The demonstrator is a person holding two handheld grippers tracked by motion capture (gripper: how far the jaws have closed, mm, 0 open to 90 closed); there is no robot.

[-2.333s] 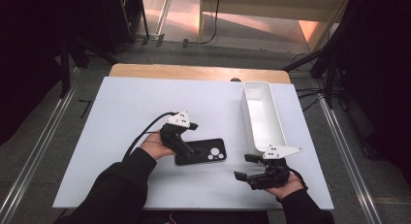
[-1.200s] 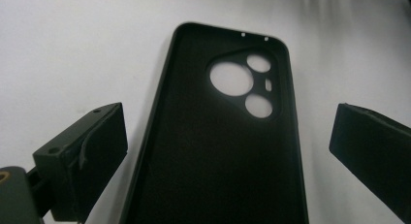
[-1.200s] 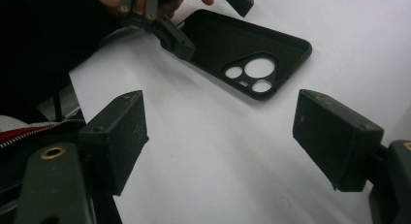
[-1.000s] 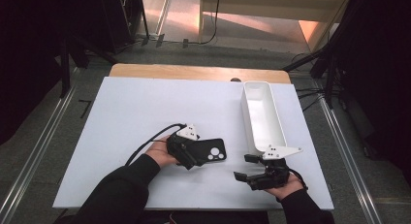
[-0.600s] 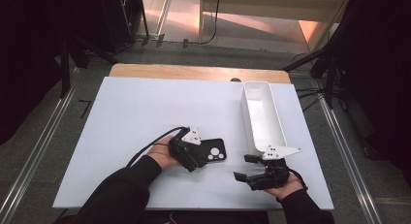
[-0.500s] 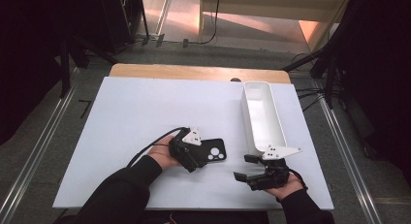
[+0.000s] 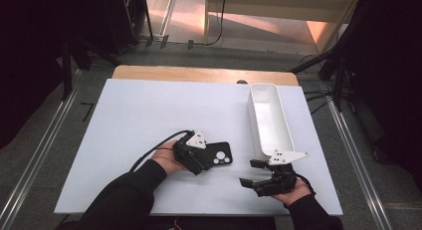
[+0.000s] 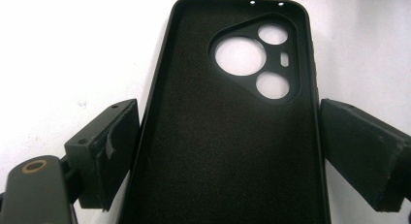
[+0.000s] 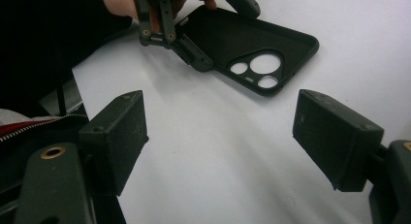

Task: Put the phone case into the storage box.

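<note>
Our left tongs [image 8: 228,151], jaws just closing, straddle the black phone case [image 8: 228,112] without gripping; our right tongs [image 9: 220,136] gape nearby. White bin [image 7: 268,115]: contents unclear.

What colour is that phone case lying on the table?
Black all over, inside included. The phone case shows best in the left gripper view.
</note>
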